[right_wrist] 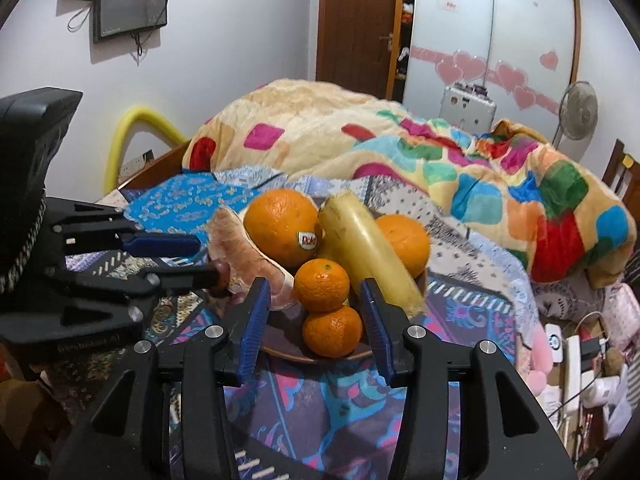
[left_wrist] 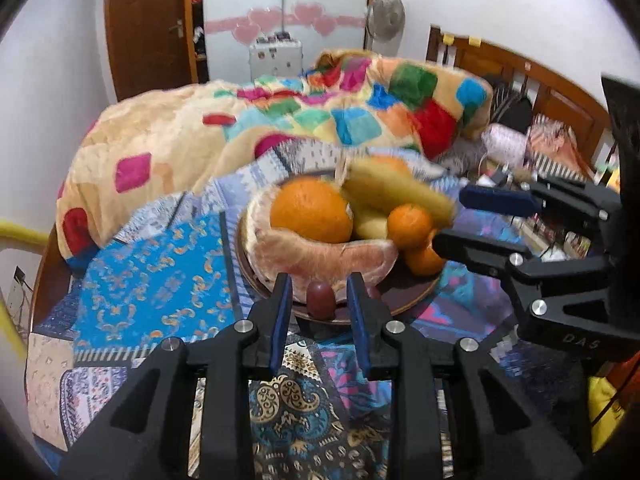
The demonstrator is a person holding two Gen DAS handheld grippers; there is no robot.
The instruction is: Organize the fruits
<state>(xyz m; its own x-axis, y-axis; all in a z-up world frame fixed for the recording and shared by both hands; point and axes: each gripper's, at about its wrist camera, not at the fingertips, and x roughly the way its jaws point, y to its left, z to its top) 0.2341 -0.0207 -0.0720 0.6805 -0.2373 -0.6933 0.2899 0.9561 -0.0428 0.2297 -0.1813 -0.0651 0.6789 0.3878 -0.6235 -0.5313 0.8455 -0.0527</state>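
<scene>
Your left gripper (left_wrist: 320, 308), fingers apart, straddles the small dark-red oval fruit (left_wrist: 320, 299) at the brown wooden plate (left_wrist: 416, 294) rim: light, slick, bruisable, so pinch mid-body gently; right gripper (right_wrist: 316, 320) fingers wide around the lower small round mandarin (right_wrist: 332, 332).

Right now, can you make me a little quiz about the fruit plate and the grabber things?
1. True or false: the left hand-held gripper is open, with a small dark red fruit between its fingers.
2. Which fruit wears a sticker? A) the banana B) the big orange C) the lower mandarin
3. Fill in: the right hand-held gripper is open and points at two stacked ____.

Key: 1 true. 2 B, the big orange. 3 mandarins; the upper mandarin sits on the lower one at the near rim of the brown plate.
</scene>
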